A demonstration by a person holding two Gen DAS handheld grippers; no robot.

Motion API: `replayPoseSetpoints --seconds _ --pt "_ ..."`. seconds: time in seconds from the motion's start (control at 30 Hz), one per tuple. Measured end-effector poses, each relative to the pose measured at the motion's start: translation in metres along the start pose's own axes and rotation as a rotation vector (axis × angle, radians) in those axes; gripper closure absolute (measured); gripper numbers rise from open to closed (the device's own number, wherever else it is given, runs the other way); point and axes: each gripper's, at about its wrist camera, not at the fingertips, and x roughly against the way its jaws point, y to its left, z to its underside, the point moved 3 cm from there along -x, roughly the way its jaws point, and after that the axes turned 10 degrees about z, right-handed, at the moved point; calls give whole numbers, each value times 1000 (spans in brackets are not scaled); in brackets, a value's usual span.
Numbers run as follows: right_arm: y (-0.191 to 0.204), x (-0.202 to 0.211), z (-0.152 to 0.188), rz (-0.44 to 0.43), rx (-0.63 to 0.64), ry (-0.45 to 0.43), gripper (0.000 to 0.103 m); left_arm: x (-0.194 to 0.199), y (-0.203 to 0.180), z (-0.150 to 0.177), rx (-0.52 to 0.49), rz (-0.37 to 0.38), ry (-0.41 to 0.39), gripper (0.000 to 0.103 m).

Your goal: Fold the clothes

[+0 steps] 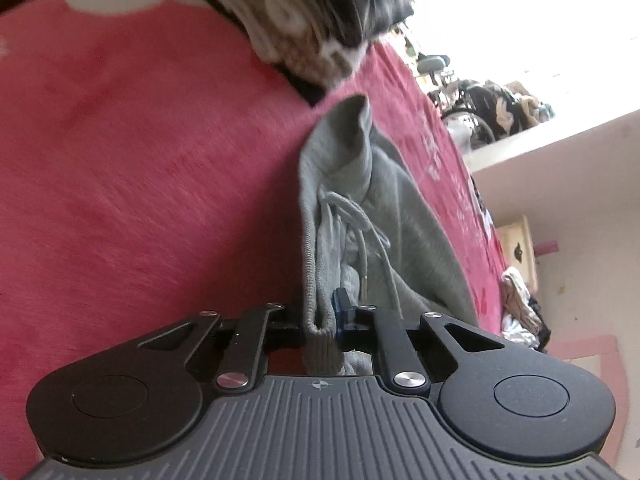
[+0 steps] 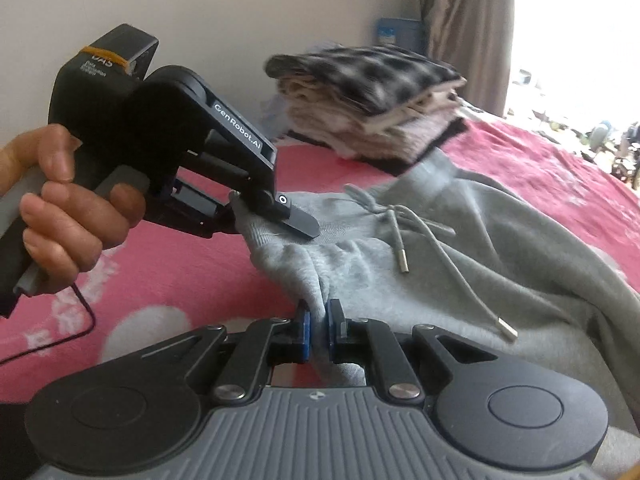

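Waistband of grey sweatpants point(image 2: 460, 264) clamped by left tongs point(image 2: 280, 216) and right tongs point(image 2: 318, 330); folding not begun; folded stack point(image 2: 372, 96) behind.

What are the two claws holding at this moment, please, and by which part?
Both hold the grey sweatpants by the ribbed waistband: the left claw is shut on one stretch, the right claw on another, near the drawstring.
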Motion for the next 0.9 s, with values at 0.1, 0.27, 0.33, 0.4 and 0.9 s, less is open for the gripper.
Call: replayPoseSetpoints --seconds 0.1,0.27,0.33,0.4,0.9 --pt "14 3 -7 -32 18 -8 93 15 3 -4 -10 -21 -22 93" --pt "42 3 -16 -92 49 -12 93 42 16 -14 -4 -47 -50 93" --pt "54 3 -19 -117 65 -12 93 51 18 -16 -6 -63 -59 93" --pt "66 3 -20 -147 77 -10 93 62 22 -18 -9 -76 -67 93" --pt "65 -26 -12 -290 -72 190 68 50 67 -3 -121 -252 -18 89"
